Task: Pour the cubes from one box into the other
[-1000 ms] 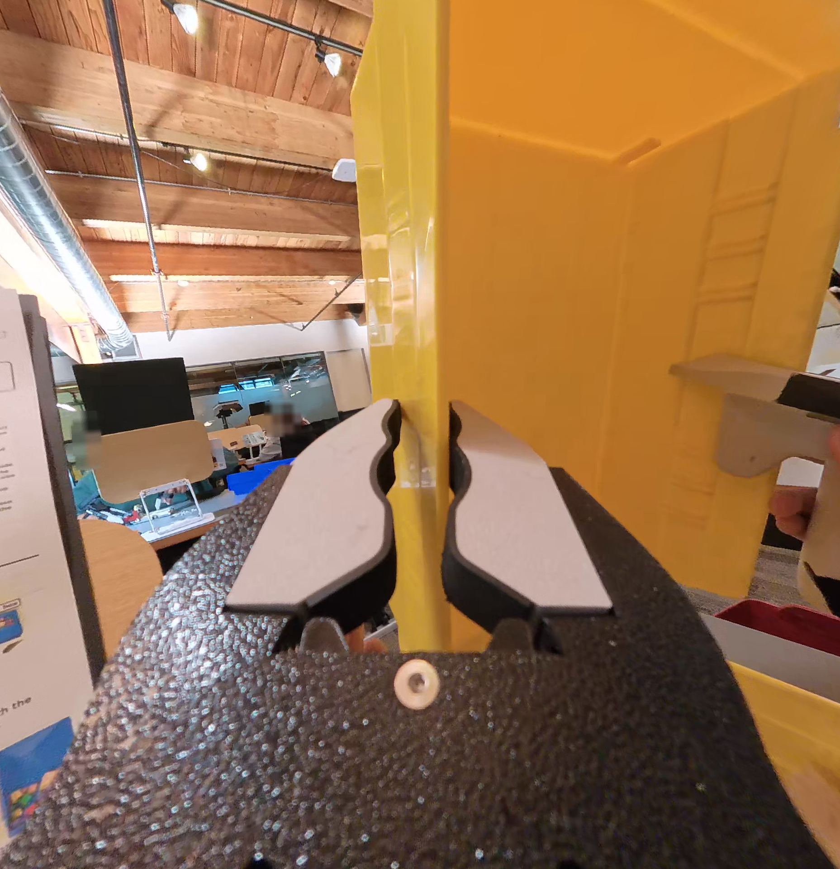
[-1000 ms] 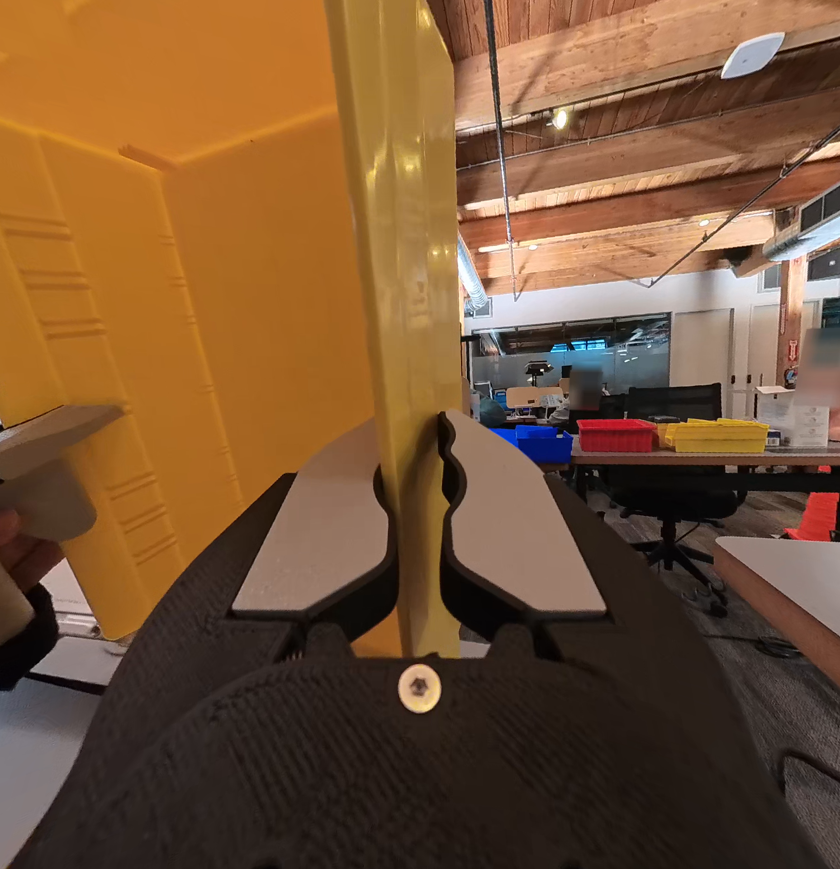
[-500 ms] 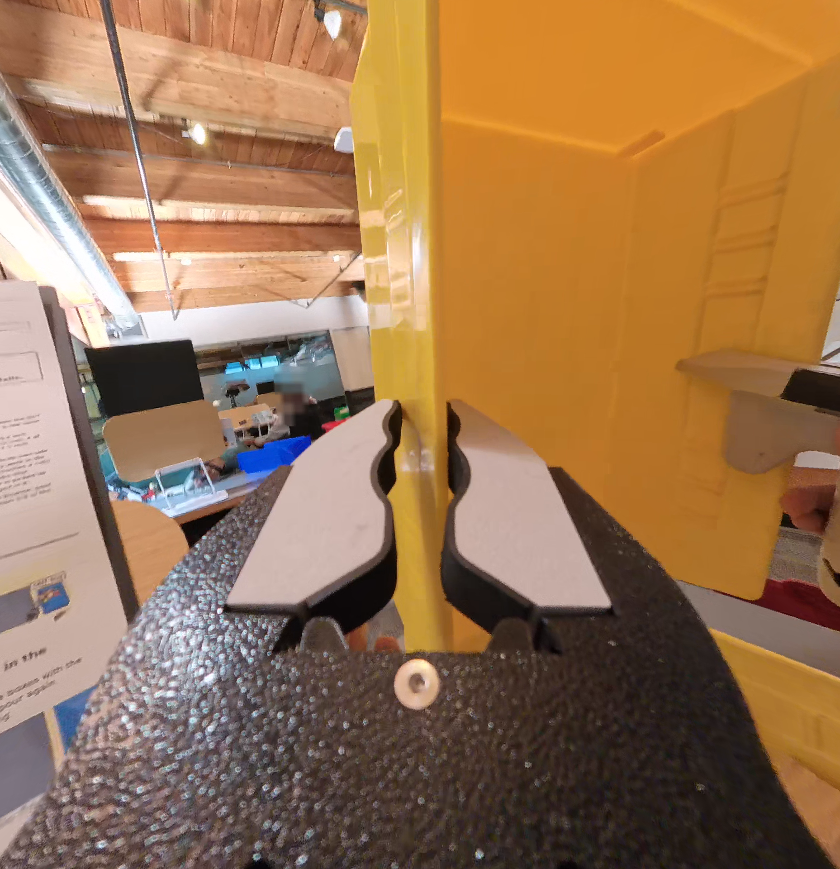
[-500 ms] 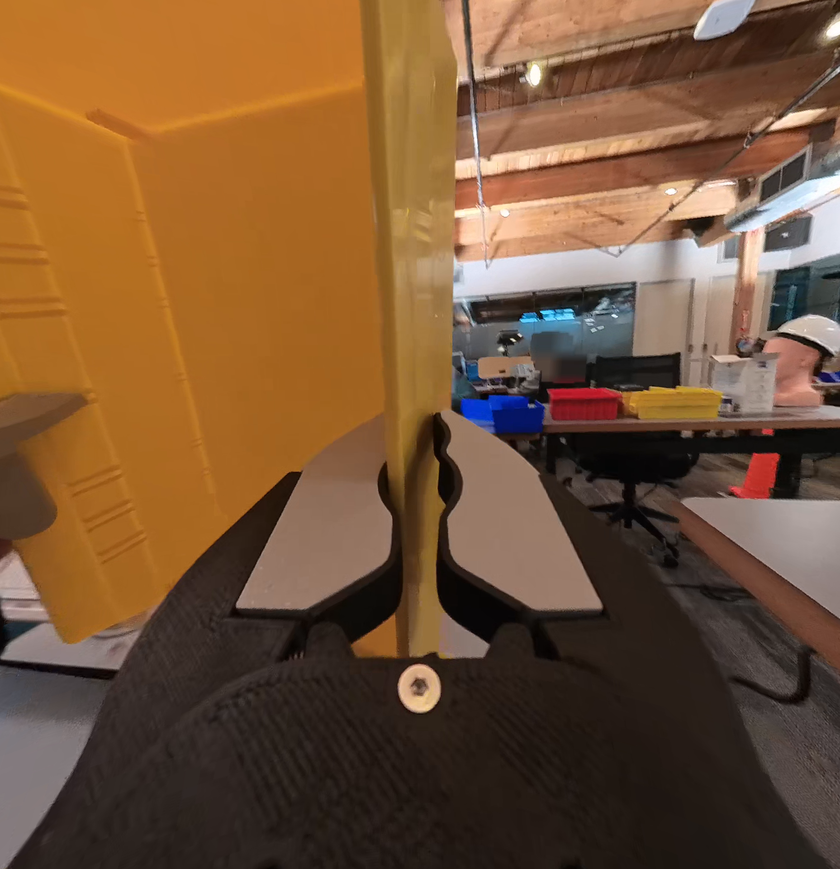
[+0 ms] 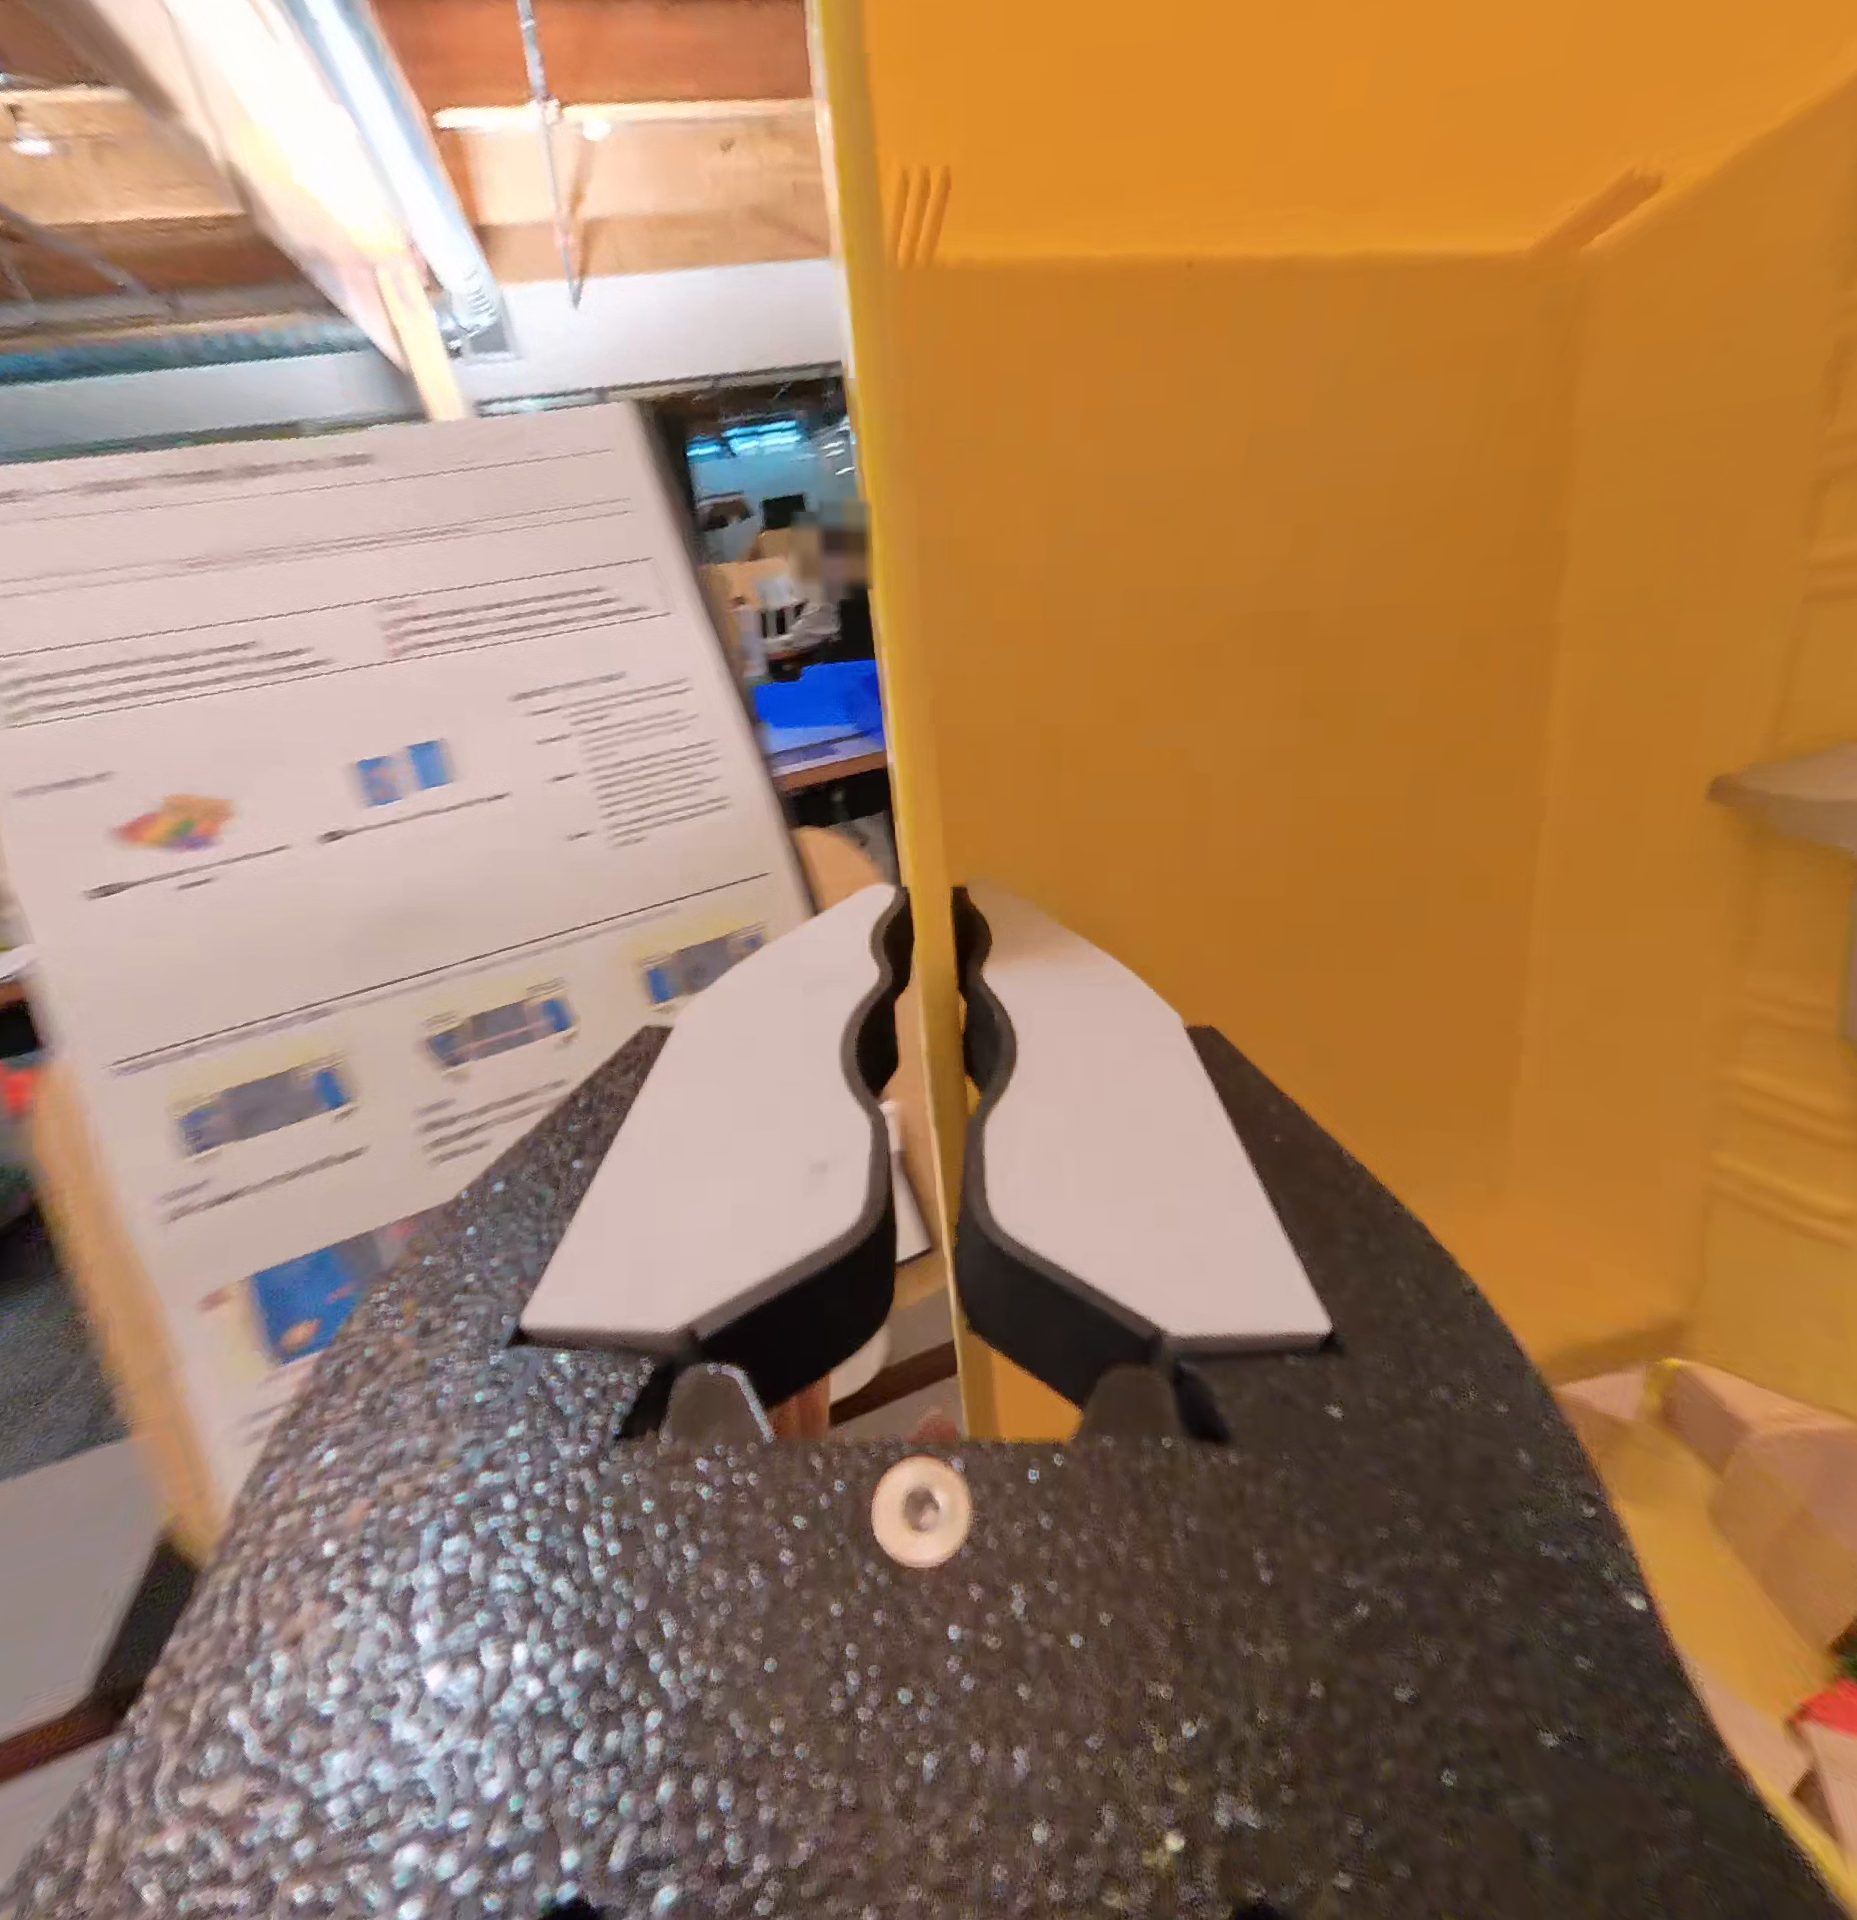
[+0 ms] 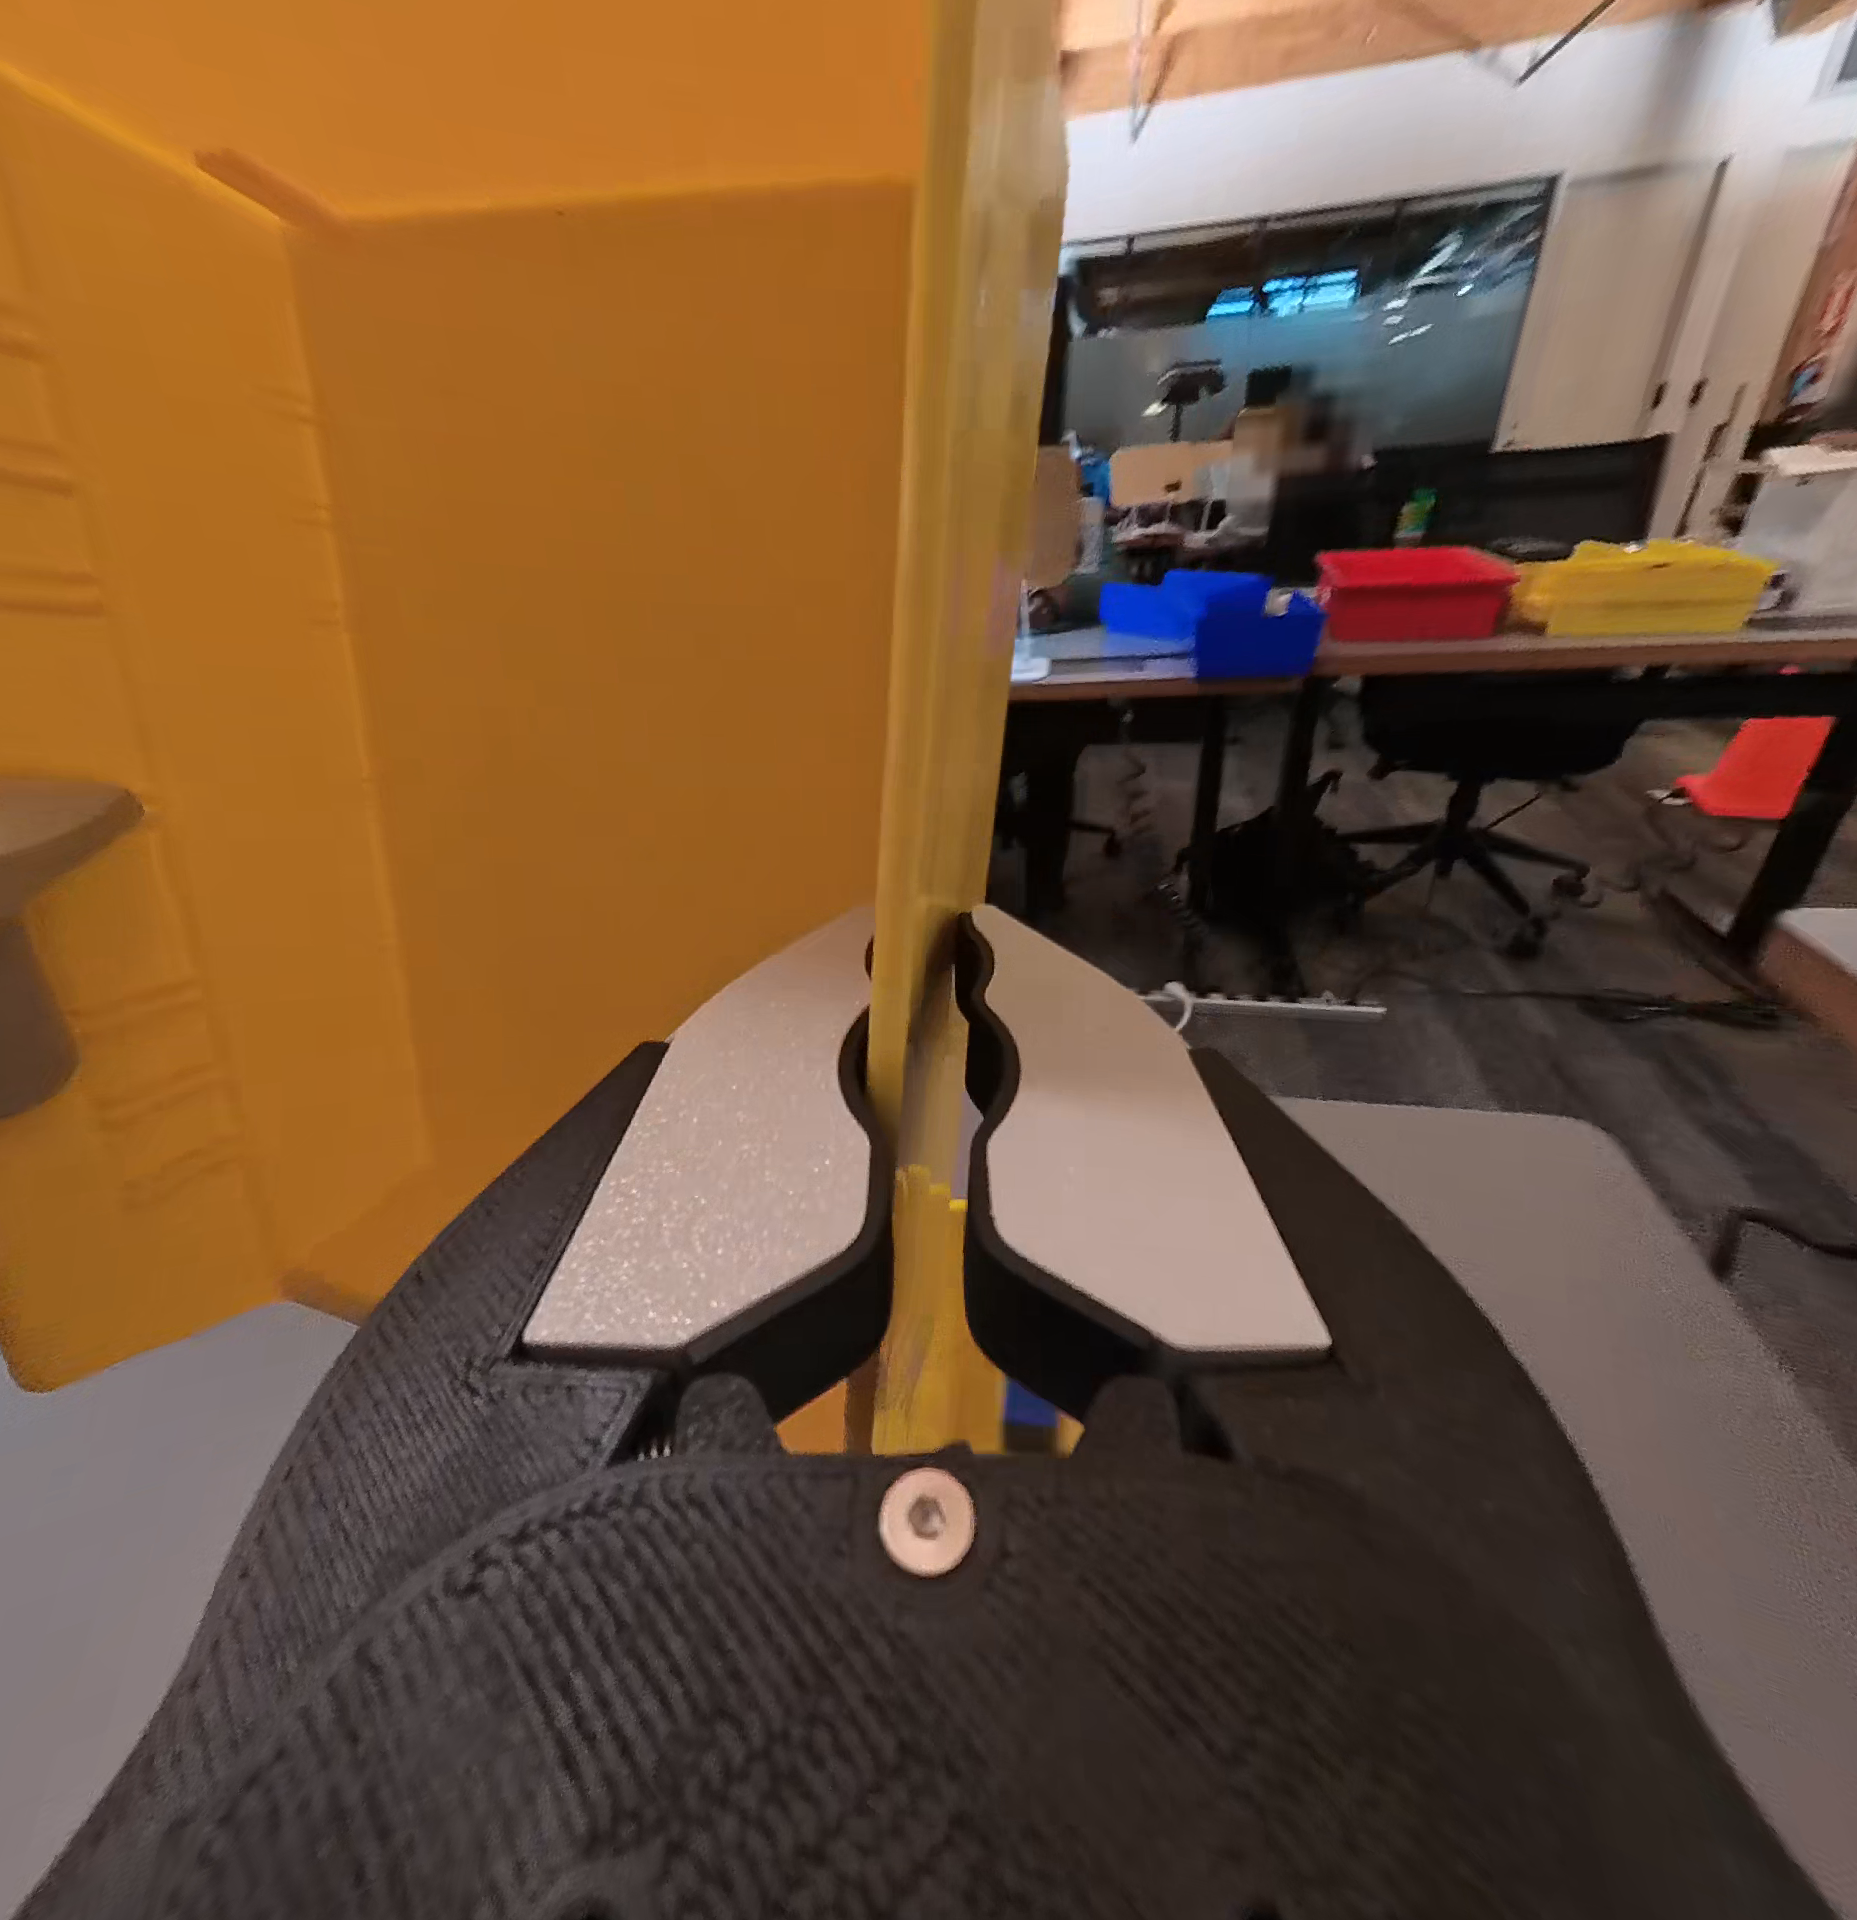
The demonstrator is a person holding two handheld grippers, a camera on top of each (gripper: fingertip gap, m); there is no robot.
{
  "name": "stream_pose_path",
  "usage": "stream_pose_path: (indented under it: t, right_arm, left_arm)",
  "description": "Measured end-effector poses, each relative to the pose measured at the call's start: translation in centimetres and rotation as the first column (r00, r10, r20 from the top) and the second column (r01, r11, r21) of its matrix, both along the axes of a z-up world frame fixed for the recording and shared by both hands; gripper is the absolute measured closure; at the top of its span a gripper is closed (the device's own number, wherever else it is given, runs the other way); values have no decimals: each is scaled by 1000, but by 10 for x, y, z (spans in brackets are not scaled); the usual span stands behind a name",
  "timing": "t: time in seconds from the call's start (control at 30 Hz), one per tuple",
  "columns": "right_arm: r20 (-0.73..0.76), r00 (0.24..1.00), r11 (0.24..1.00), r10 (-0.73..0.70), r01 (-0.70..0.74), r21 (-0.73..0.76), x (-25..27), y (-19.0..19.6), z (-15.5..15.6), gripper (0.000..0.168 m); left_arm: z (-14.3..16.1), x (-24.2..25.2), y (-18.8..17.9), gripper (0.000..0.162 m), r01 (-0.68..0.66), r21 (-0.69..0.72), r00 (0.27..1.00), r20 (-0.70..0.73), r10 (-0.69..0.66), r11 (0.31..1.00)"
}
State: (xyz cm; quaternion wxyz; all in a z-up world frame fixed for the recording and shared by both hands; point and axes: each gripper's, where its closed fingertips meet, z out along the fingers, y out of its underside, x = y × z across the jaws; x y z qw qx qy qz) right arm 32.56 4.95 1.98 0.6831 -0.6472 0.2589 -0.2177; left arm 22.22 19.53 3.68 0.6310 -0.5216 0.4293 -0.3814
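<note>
A yellow box [image 5: 1267, 675] hangs tipped on end between my two grippers, its open inside facing both cameras and looking empty. My left gripper [image 5: 932, 914] is shut on its left wall. My right gripper [image 6: 919, 930] is shut on its right wall [image 6: 965, 520]; the box inside also fills the left of that view [image 6: 591, 623]. Each gripper's far finger shows inside the box in the other's view. Below, at the lower right of the left wrist view, wooden cubes [image 5: 1776, 1496] lie in a second yellow box [image 5: 1693, 1621], with a red and a green cube at the edge.
A white instruction board [image 5: 332, 831] stands close on the left. A grey table [image 6: 1526, 1299] lies under the right gripper. Farther off are a table with blue [image 6: 1225, 613], red [image 6: 1412, 592] and yellow [image 6: 1641, 592] bins, and office chairs.
Both grippers and the held box have swung downward: the ceiling has left view, the board and far tables have risen into it, and the cubes in the lower box now show.
</note>
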Motion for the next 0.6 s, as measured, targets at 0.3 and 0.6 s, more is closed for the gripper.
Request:
stream_pose_path:
  t: [0.3, 0.6]
  right_arm:
    - [-71, 989, 966, 127, -140, -219, -133, 166, -41, 161]
    - [-247, 899, 855, 362, -426, -296, -279, 312, -104, 153]
  left_arm:
    - [-31, -160, 142, 156, -237, -144, 963, -163, 213, 961]
    - [-108, -317, 272, 157, -482, -259, 838, -415, 354, 837]
